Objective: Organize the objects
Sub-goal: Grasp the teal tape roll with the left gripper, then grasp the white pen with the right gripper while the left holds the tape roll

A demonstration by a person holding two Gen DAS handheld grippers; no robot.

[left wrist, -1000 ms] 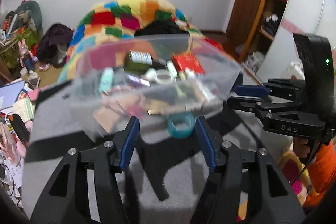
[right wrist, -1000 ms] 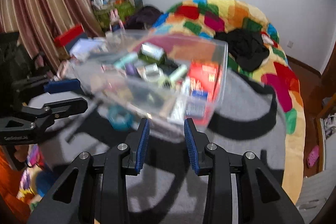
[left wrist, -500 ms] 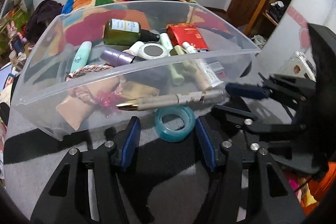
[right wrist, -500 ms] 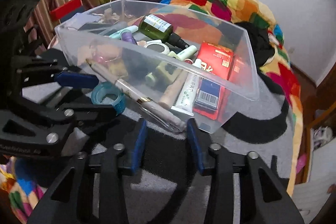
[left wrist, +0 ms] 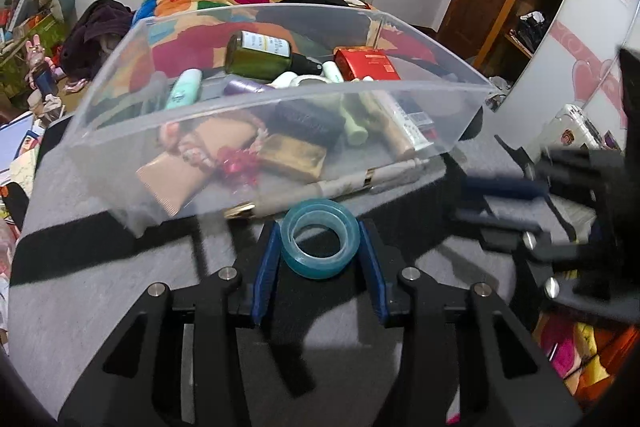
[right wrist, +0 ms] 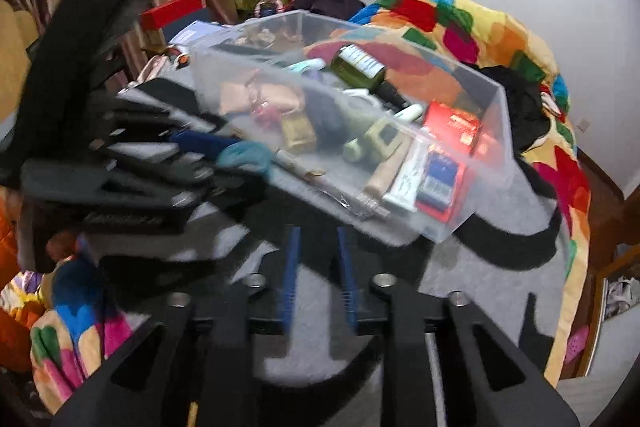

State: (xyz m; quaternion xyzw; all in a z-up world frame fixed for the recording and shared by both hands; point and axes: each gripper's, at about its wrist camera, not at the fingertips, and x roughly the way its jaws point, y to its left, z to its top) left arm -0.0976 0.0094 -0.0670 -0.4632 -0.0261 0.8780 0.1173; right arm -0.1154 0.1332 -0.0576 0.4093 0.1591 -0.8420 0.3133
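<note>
The left claw [left wrist: 320, 247] pinches the teal tape roll [left wrist: 319, 238] across its width, both pads touching its sides, just in front of the clear plastic bin's [left wrist: 120, 115] near wall on the grey bed cover [left wrist: 100, 287]. It probably goes in among the cosmetics. The right claw [right wrist: 318, 259] holds nothing, jaws narrowly parted, near the bin's corner.

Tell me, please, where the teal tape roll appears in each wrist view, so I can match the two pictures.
Left wrist: the tape roll sits low at centre, between the left gripper fingers, just in front of the clear bin.
Right wrist: the roll is at mid-left, blurred, beside the left gripper's blue pad.
Shared landmark: the green bottle in the bin.
</note>
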